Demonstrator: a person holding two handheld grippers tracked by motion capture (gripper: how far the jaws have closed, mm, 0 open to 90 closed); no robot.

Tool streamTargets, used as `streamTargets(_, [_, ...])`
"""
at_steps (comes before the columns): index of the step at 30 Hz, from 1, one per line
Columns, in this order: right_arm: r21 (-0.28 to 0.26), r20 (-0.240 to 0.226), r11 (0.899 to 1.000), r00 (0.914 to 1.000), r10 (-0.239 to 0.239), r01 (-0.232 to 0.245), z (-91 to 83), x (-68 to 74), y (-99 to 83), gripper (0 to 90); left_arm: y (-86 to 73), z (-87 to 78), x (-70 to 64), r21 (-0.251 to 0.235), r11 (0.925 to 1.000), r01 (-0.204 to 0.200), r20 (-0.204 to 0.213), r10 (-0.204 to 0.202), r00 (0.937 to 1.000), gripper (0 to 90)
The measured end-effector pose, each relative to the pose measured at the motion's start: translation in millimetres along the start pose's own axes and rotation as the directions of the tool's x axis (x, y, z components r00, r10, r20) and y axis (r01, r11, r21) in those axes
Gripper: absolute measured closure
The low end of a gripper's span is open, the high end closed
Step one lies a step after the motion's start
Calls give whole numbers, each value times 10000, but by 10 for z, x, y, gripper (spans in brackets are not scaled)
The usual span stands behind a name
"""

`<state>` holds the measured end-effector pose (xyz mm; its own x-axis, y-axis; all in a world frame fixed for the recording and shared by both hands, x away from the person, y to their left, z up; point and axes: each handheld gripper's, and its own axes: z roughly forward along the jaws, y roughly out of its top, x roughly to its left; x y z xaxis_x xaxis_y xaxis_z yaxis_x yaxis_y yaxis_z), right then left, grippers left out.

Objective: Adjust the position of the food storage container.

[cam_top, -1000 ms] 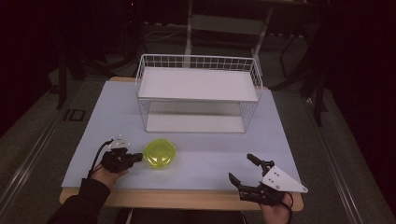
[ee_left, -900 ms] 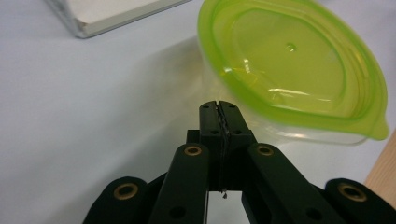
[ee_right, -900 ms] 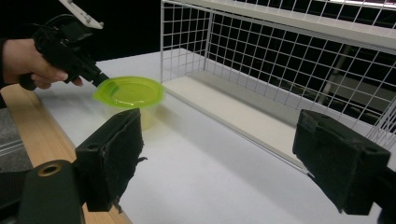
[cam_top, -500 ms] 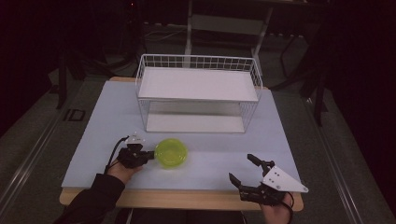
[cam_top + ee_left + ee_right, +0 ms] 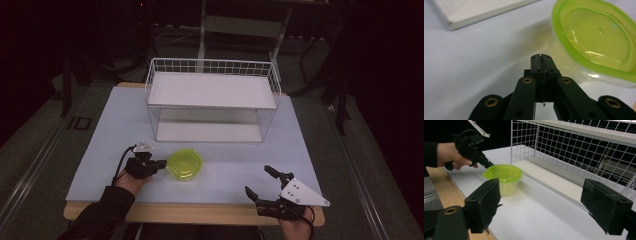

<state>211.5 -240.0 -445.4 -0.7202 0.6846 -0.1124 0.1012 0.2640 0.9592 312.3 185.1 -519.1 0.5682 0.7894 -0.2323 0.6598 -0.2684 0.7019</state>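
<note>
A lime-green lidded plastic container (image 5: 184, 164) stands on the pale table (image 5: 100, 140), in front of the wire rack. My left gripper (image 5: 161, 163) is shut with nothing between its jaws, its tip right at the container's left side. In the left gripper view the closed tip (image 5: 541, 56) sits beside the container (image 5: 596, 37), just below its rim. My right gripper (image 5: 258, 180) stands open near the table's front right edge, well apart from the container. Between its pads (image 5: 484, 202) I see the container (image 5: 503, 176) and the left gripper (image 5: 489, 165) farther off.
A white wire rack (image 5: 210, 62) with two shelves stands at the back middle of the table; its mesh wall (image 5: 574, 150) is close on the right gripper's right. The lower shelf board (image 5: 481, 10) lies beyond the left gripper. The wooden table edge (image 5: 190, 212) runs along the front.
My left gripper has moved to the right, and the green container has slid right ahead of it. The right gripper has stayed still and open.
</note>
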Motion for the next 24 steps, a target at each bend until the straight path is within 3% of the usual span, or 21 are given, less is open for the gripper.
streamTargets(5, [27,-19,10000,10000,-10,10,5,0,1,158,-121,-39,-118,280,9989,376,395,-387,9985,900])
streamTargets(10, [15,-36,10000,10000,-81,81,6,7,6,158,-149,63,-231,514,9971,559,909,-605,9940,900])
streamTargets(15, [19,6,10000,10000,3,-3,-4,-3,4,158,-100,167,-258,609,9968,511,748,-556,9956,900])
streamTargets(17, [29,-15,10000,10000,-7,7,-2,-5,2,158,-74,198,-240,564,9949,831,787,-874,9931,900])
streamTargets(24, [70,-35,10000,10000,-52,52,2,1,-1,158,40,329,-251,456,9944,949,681,-979,9929,900])
